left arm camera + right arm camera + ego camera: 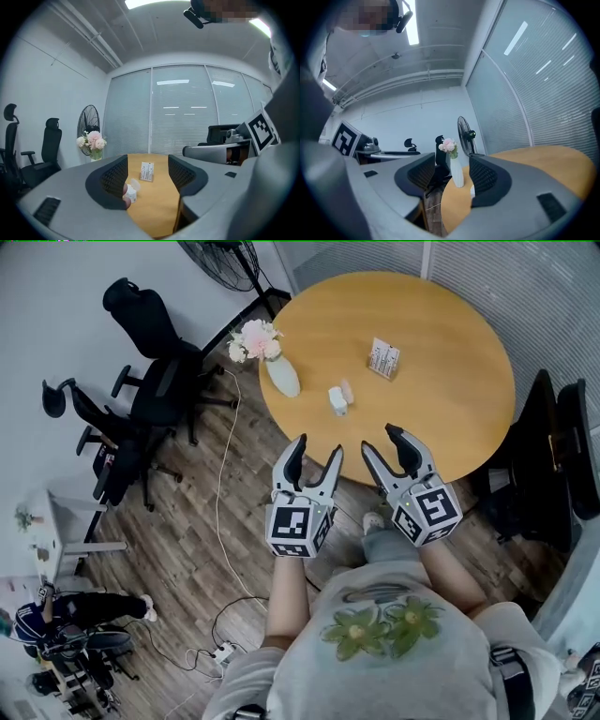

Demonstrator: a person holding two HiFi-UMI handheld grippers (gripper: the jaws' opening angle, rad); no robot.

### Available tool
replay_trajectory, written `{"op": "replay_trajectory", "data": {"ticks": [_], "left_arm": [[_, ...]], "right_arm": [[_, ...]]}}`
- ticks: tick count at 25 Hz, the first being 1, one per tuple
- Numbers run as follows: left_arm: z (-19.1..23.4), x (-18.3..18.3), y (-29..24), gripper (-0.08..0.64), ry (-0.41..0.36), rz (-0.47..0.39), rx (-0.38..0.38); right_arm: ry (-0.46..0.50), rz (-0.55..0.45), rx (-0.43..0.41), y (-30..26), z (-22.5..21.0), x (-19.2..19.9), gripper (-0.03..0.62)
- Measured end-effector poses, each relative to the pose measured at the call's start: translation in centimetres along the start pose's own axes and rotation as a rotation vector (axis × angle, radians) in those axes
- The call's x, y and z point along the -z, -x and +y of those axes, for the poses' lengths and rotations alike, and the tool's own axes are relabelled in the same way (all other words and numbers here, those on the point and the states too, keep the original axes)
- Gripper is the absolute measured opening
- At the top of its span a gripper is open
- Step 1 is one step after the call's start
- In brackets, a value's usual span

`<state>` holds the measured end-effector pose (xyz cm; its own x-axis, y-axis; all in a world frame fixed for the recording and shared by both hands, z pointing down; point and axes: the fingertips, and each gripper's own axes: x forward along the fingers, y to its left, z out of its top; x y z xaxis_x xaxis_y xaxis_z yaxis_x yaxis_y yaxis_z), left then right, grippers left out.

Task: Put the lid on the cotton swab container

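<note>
Cotton swab container [337, 401] stands on the round table [450, 324], towards its near edge. Nearest, just off that edge, the left gripper [317, 448] and right gripper [381, 440] gape, both empty. Just beside the container lies its clear lid [348, 388]; farther in, a card stand [383, 359]; at the table's left rim, a flower vase [281, 374].

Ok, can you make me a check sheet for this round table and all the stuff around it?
Surface: round wooden table, mostly bare.
Job's things: small white cotton swab container towards the table's near side; clear lid beside it, seemingly not on.
Clutter: white vase of pink flowers; small card stand.
Grippers: left gripper and right gripper both open, empty, at the table's near edge.
Cables: white cable on the floor; power strip.
Surroundings: black office chairs, standing fan.
</note>
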<state>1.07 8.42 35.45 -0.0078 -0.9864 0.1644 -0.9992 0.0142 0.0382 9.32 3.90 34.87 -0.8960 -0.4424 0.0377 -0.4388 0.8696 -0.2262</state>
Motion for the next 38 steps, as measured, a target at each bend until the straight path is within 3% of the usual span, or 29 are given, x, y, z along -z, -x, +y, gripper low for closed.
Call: {"op": "replay_trajectory", "data": {"ticks": [8,17,27,33,38], "left_arm": [[1.4,2.3,-3.3,0.313,-0.05,0.082,-0.003],[1.5,6.4,-4.9,0.351,-0.049,0.184,0.018],[3.5,9.4,-8.1,0.351,-0.063,0.261,0.088],[5.5,12.4,-11.4,0.351,-0.172,0.364,0.163],[7.2,14.3,-13.3,0.351,-0.174,0.405,0.218]], "right_arm": [[0.004,0.036,-0.02,-1.9,-3.4,0.5,0.219],[-0.005,0.094,-0.039,-2.8,-5.5,2.3,0.219],[-0.032,0.174,0.002,-5.4,-7.2,5.2,0.219],[-0.063,0.224,0.034,-7.8,-8.2,6.7,0.219],[-0.067,0.239,0.067,-10.2,-8.9,7.5,0.192]]}}
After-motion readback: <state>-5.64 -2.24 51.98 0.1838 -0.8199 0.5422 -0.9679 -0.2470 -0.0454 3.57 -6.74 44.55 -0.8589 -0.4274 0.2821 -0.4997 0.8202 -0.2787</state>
